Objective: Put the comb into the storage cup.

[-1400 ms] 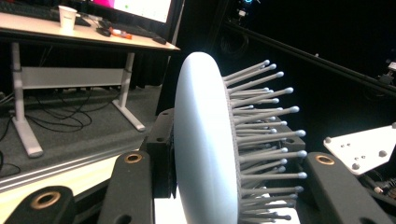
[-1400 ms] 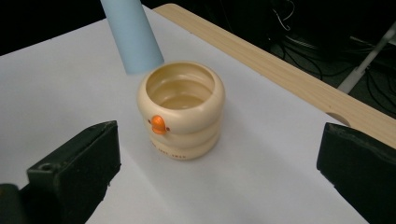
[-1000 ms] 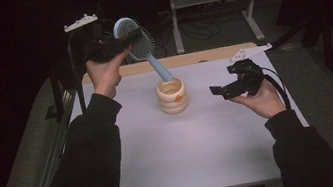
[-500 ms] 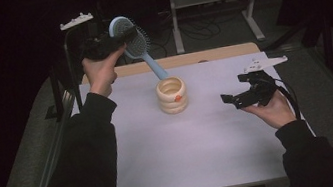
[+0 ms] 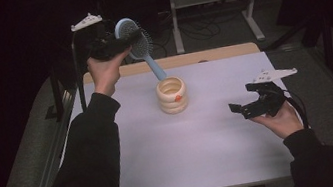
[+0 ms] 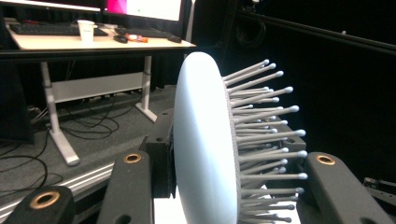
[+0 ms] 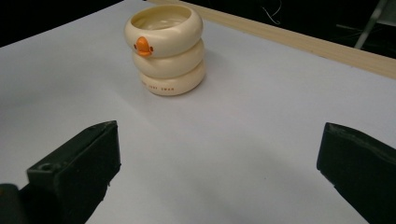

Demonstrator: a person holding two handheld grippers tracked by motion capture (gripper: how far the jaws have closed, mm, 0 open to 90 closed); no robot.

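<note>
Above the table's far left, the left gripper (image 5: pixel 118 43) clamps the blue hairbrush (image 5: pixel 135 40) by its head, handle in the cream duck cup (image 5: pixel 172 95); lift straight. Right gripper (image 5: pixel 257 104) gapes empty, near right.

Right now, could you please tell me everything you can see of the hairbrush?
The hairbrush is pale blue plastic with an oval head and grey ball-tipped bristles. The left gripper is shut on its head, holding it tilted above the table's far edge. Its handle slants down towards the cream duck-faced cup, its tip at the cup's rim; whether it touches is unclear.
</note>
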